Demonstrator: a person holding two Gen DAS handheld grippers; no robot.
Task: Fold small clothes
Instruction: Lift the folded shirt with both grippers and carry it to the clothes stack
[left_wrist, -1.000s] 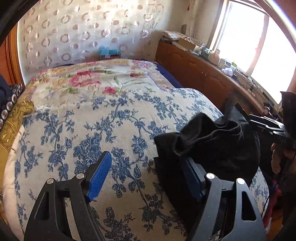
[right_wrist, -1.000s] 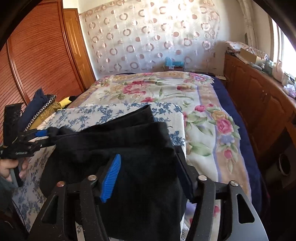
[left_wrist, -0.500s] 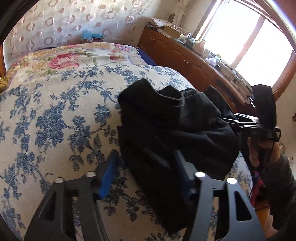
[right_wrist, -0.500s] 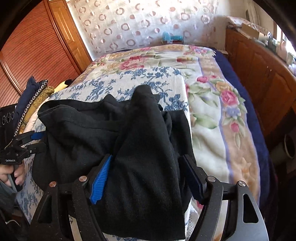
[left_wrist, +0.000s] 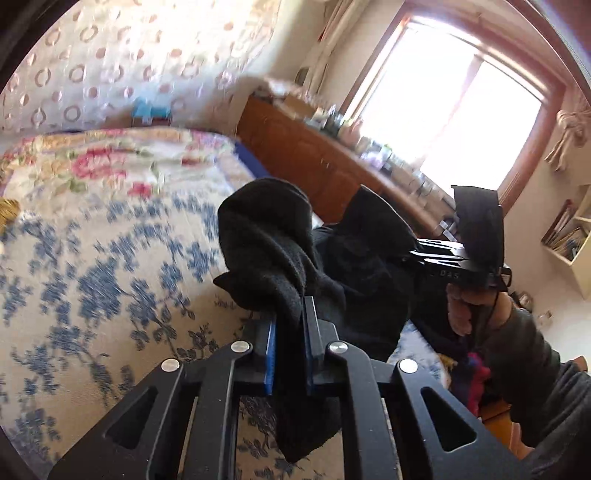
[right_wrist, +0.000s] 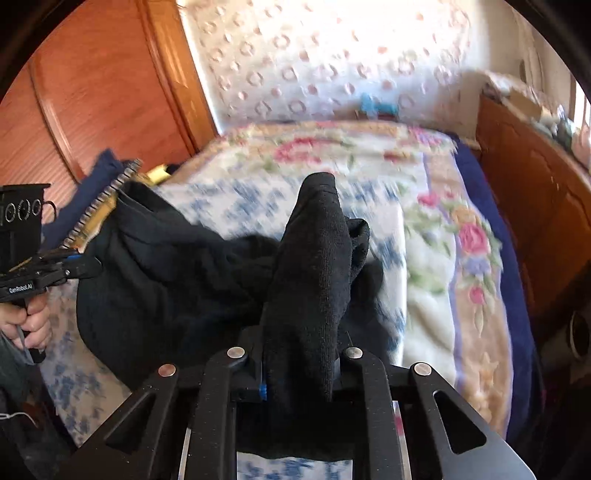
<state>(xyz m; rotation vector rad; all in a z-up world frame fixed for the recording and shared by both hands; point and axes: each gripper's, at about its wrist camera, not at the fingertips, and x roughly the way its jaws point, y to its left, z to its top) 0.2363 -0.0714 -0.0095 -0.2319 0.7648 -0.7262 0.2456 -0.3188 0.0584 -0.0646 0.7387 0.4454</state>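
A black garment (left_wrist: 273, 243) hangs bunched between both grippers above the bed. My left gripper (left_wrist: 290, 325) is shut on one edge of it, the cloth pinched between the blue pads. My right gripper (right_wrist: 301, 354) is shut on the other edge (right_wrist: 314, 266), which stands up between its fingers. In the left wrist view the right gripper (left_wrist: 417, 256) shows at the right with the cloth in it. In the right wrist view the left gripper (right_wrist: 85, 264) shows at the far left holding the garment's sagging body (right_wrist: 166, 280).
The bed carries a blue-flowered cover (left_wrist: 92, 280) and a pink-flowered quilt (right_wrist: 436, 229) behind. A wooden cabinet with clutter (left_wrist: 332, 158) runs along the right under the window. Dark clothes and a yellow item (right_wrist: 107, 192) lie at the bed's left by a wooden wardrobe (right_wrist: 92, 85).
Both grippers have closed on the black garment, which lay on the bed, and lifted it off the cover. The cloth now hangs bunched between them. Both views are blurred by motion.
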